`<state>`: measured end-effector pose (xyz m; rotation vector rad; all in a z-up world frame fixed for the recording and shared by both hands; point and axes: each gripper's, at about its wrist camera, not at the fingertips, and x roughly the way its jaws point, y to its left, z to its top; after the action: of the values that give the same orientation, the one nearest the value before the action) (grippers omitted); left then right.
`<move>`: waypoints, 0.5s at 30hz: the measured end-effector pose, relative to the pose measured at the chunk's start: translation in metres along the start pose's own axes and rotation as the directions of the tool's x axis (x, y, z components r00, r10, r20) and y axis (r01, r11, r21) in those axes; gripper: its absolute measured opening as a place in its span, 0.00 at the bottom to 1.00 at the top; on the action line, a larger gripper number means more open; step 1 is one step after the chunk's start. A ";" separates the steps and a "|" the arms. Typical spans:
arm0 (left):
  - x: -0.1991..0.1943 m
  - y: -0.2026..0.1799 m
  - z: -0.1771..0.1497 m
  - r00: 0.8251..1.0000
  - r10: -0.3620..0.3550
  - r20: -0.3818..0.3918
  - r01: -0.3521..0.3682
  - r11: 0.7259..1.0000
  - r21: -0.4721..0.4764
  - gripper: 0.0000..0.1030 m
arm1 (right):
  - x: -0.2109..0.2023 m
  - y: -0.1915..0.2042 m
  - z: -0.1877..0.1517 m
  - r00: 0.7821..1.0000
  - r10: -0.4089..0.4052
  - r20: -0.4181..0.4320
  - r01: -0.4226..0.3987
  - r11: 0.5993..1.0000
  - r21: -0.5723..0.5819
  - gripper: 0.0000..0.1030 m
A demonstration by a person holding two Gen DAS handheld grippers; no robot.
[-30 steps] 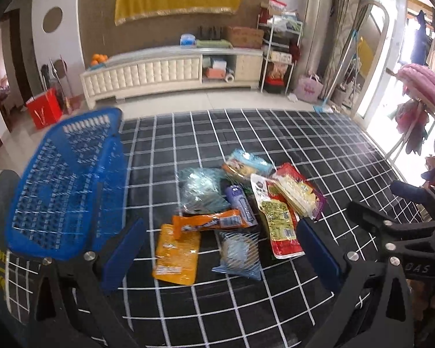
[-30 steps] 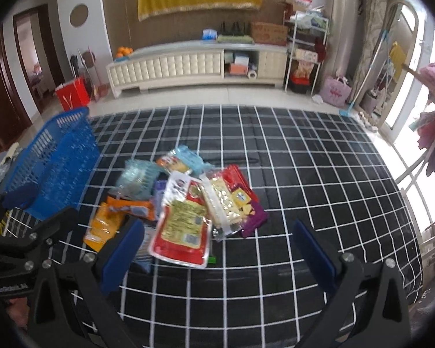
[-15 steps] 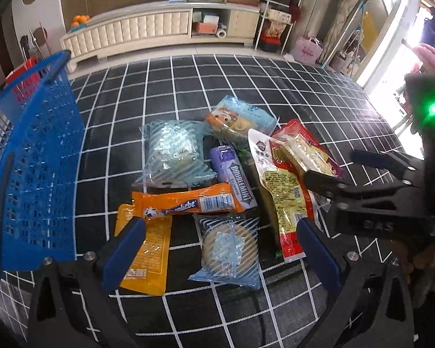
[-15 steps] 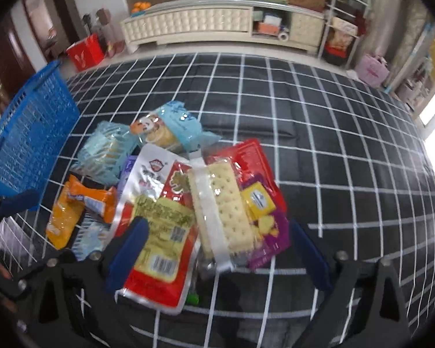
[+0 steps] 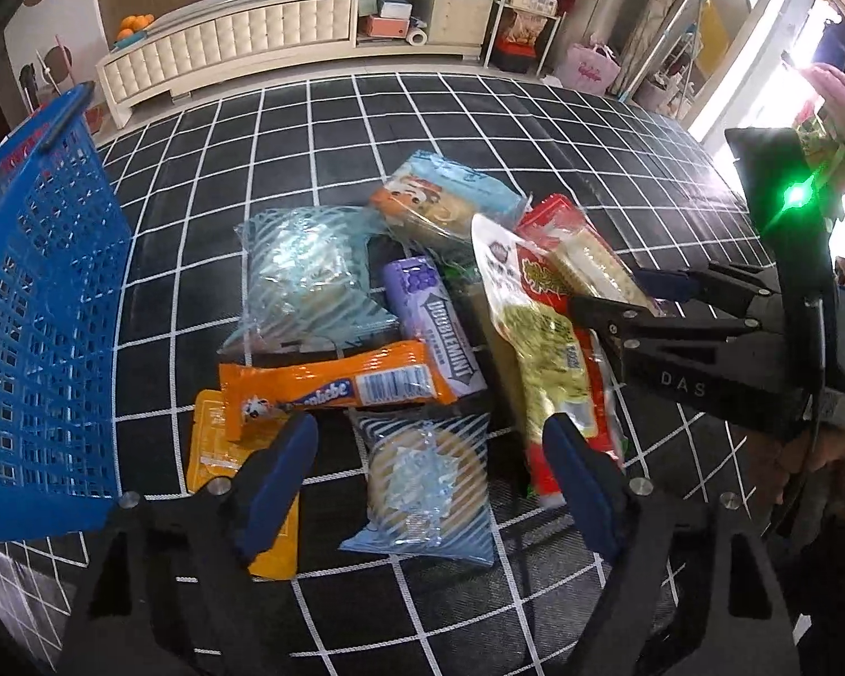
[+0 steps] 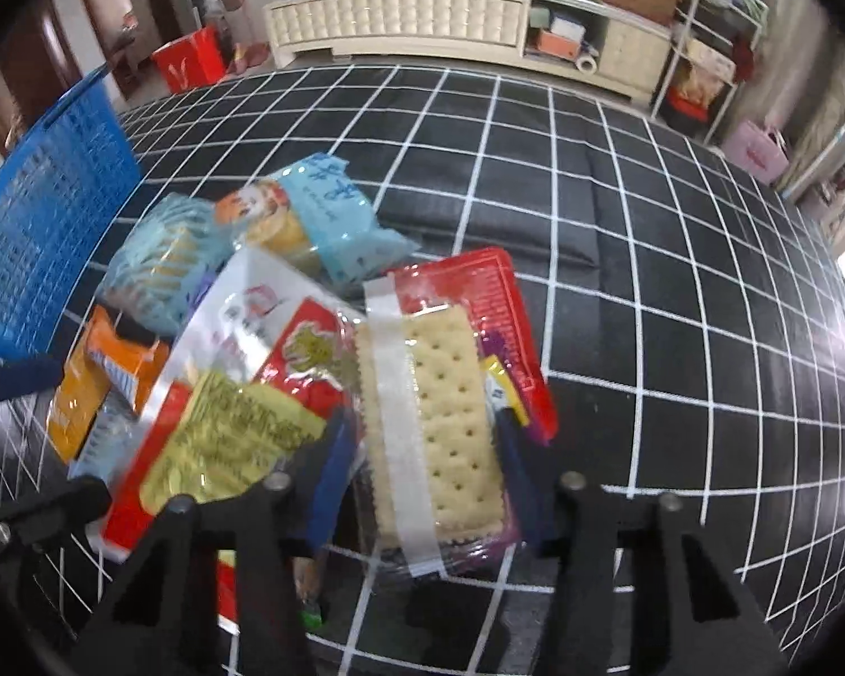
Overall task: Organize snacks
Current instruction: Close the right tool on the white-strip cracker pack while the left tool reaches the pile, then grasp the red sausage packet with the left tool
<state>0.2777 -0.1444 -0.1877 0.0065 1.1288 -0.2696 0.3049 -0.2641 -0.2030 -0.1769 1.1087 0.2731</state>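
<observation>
A pile of snack packets lies on the black grid cloth (image 5: 479,129). My left gripper (image 5: 428,479) is open, its blue fingers on either side of a striped blue biscuit packet (image 5: 422,484). Beyond it lie an orange bar (image 5: 332,386), a purple gum pack (image 5: 434,327) and a pale blue bag (image 5: 304,276). My right gripper (image 6: 425,473) has closed in on the clear cracker packet (image 6: 428,411), its pads against the packet's sides. The packet still rests on a red wrapper (image 6: 479,293). Seen from the left wrist, the right gripper (image 5: 642,296) reaches in from the right.
A blue mesh basket (image 5: 45,310) stands at the left edge of the cloth, also in the right wrist view (image 6: 39,214). A red-and-yellow pouch (image 6: 225,428) lies just left of the crackers. A cream cabinet (image 5: 242,34) and shelves stand far behind.
Both grippers have dropped towards the pile. The right jaws have narrowed from wide open onto the cracker packet. The left gripper now straddles the striped biscuit packet.
</observation>
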 end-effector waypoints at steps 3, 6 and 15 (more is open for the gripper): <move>-0.002 -0.007 -0.001 1.000 0.007 -0.003 -0.007 1.000 0.020 0.78 | -0.007 -0.003 -0.007 0.999 0.031 0.015 -0.032 0.999 0.037 0.47; -0.007 -0.013 -0.001 1.000 0.017 0.005 -0.017 0.999 0.042 0.78 | -0.023 -0.011 -0.016 0.998 0.044 0.048 -0.048 0.996 0.074 0.47; -0.010 -0.020 0.018 1.000 0.011 0.006 -0.012 0.991 0.135 0.78 | -0.063 -0.027 -0.042 0.991 0.082 0.108 -0.103 0.973 0.208 0.47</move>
<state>0.2853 -0.1638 -0.1689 0.1323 1.1031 -0.3356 0.2507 -0.3095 -0.1649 0.0788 1.0413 0.2417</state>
